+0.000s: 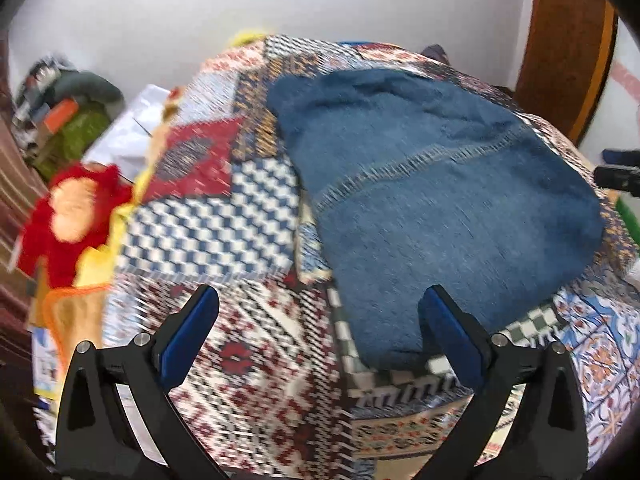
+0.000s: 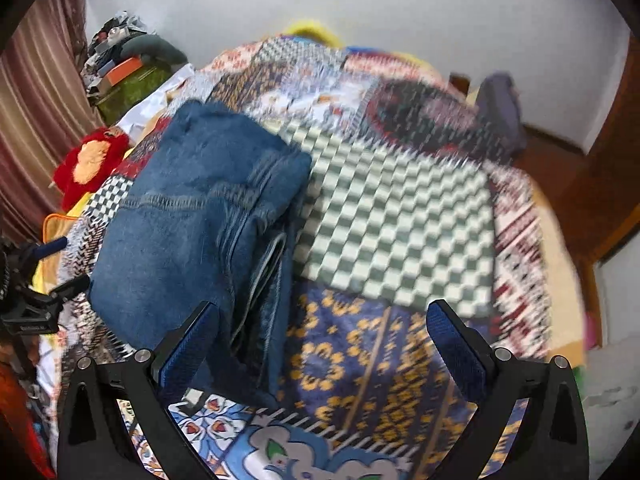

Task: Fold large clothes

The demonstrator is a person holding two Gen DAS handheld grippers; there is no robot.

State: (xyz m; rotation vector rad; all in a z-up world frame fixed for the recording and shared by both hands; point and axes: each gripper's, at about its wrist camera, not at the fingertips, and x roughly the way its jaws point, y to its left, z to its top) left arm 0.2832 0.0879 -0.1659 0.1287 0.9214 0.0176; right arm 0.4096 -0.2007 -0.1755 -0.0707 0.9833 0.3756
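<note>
Patchwork bedspread point(image 1: 248, 364) covers pretty much the whole bed. Folded jeans point(image 1: 432, 200) lie flat on it, long axis running from the near edge away toward the wall, stacked layers showing along their right side in the right wrist view point(image 2: 188, 240). Left gripper point(image 1: 318, 324) and right gripper point(image 2: 322, 336) both hover wide open, holding nothing. Red plush toy point(image 1: 68, 216) sits off left.

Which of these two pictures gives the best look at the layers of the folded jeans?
The right wrist view. There the folded jeans show their open side, with stacked denim layers and seams visible along the edge. The left wrist view shows the jeans only as a flat top surface with one stitched seam; the layers are hidden.
</note>
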